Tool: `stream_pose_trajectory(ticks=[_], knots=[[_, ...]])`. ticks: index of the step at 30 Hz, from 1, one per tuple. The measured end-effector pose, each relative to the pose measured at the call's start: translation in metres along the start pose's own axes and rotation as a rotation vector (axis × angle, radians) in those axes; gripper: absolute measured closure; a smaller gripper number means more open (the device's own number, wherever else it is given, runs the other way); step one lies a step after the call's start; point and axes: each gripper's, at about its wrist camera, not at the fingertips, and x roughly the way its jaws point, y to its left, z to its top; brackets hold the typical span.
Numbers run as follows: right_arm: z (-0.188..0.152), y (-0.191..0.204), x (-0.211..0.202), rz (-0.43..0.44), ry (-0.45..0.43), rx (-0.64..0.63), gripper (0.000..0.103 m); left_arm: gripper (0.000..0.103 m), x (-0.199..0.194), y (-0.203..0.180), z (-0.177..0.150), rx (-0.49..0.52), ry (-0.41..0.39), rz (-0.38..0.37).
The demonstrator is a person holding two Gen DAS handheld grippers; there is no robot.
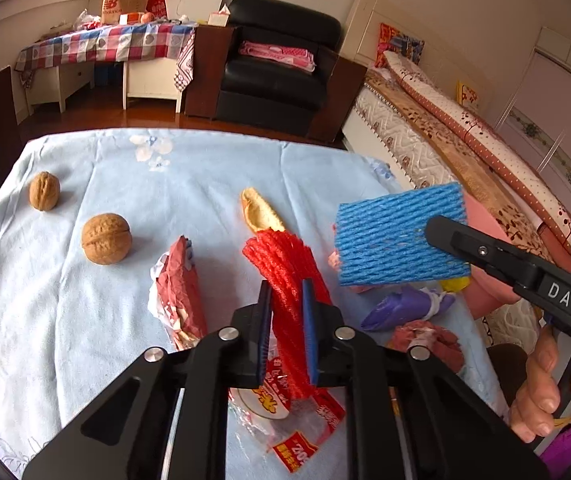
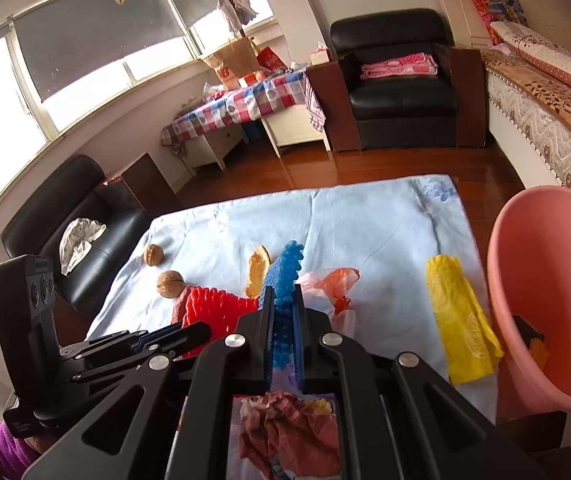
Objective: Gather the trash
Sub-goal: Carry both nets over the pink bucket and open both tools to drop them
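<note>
My left gripper (image 1: 286, 286) is shut on a red foam fruit net (image 1: 285, 276) and holds it above the blue tablecloth (image 1: 85, 320); the net also shows in the right wrist view (image 2: 213, 308). My right gripper (image 2: 283, 294) is shut on a blue foam fruit net (image 2: 287, 270), held up at the table's right side (image 1: 397, 236). A pink bin (image 2: 549, 280) stands at the table's right edge. Crumpled red wrappers (image 1: 181, 292), a printed plastic wrapper (image 1: 281, 400), a purple bag (image 1: 405, 306), a yellow bag (image 2: 457, 320) and an orange-white bag (image 2: 329, 284) lie on the cloth.
Two walnuts (image 1: 105, 238) (image 1: 44, 191) and a peel piece (image 1: 259, 210) lie on the cloth. A black armchair (image 2: 77, 216) stands left of the table, another (image 1: 273, 68) behind it. A bed (image 1: 465, 152) runs along the right.
</note>
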Motion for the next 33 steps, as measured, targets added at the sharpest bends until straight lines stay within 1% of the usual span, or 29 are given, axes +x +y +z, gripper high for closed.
stream_pose_trajectory(ticks=[7,13,19,33], knots=[[0.003,-0.002,-0.034,0.002,-0.073,0.012,0.096,0.090,-0.024,-0.009,0.005,0.003,-0.061,-0.024],[0.005,-0.014,-0.061,-0.029,-0.136,0.039,0.096,0.090,-0.038,-0.032,0.013,0.044,-0.105,-0.058],[0.004,-0.041,-0.089,-0.083,-0.182,0.097,0.096,0.090,-0.038,-0.063,0.021,0.091,-0.121,-0.099],[-0.007,-0.118,-0.139,-0.266,-0.268,0.233,0.096,0.090,-0.016,-0.148,0.035,0.224,-0.125,-0.197]])
